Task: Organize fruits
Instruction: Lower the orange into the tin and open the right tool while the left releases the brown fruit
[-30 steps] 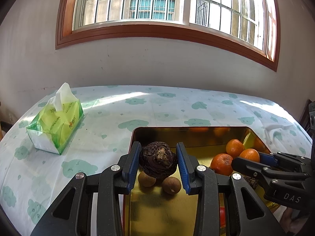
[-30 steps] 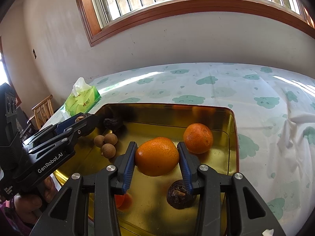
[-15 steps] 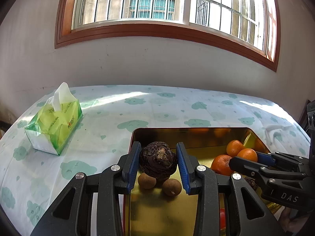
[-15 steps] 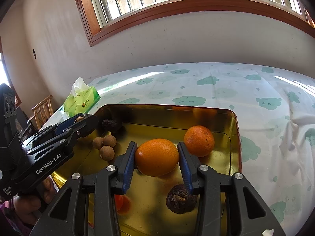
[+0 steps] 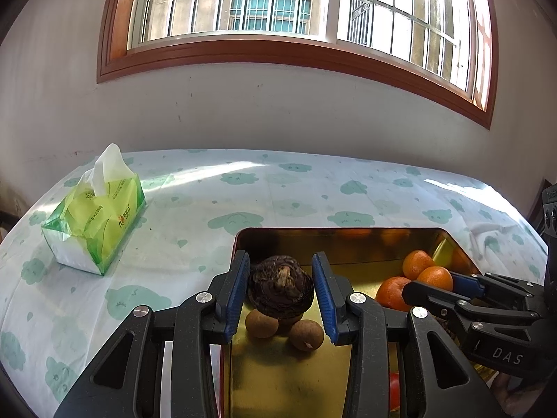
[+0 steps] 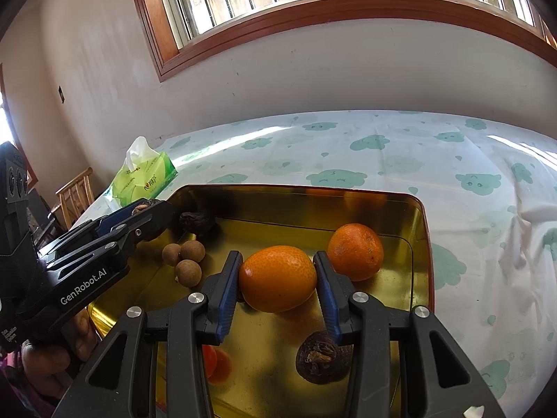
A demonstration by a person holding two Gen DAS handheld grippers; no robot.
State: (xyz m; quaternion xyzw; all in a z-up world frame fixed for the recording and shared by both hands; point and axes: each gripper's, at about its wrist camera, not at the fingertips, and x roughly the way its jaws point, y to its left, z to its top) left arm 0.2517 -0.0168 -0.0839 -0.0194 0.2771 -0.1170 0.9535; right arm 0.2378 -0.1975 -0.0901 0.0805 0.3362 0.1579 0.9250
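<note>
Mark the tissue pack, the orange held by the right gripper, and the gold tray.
tissue pack (image 5: 101,216), left wrist view, on its green top face.
orange (image 6: 277,278), right wrist view, on the middle of its peel.
tray (image 6: 299,190), right wrist view, on its far rim.

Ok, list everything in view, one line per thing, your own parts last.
tray: one, gold, on the table.
oranges: two seen from the right wrist, three from the left; held orange, loose orange beside it.
longans: three, light brown, clustered at the tray's left.
dark wrinkled fruits: three, brown; held fruit, one in the far-left corner, one near.
red fruit: one, partly hidden.
tissue pack: one, green, on the tablecloth.
wooden chair: one, beside the table.
window: one, brown frame.
left gripper: shut on held fruit.
right gripper: shut on held orange.
</note>
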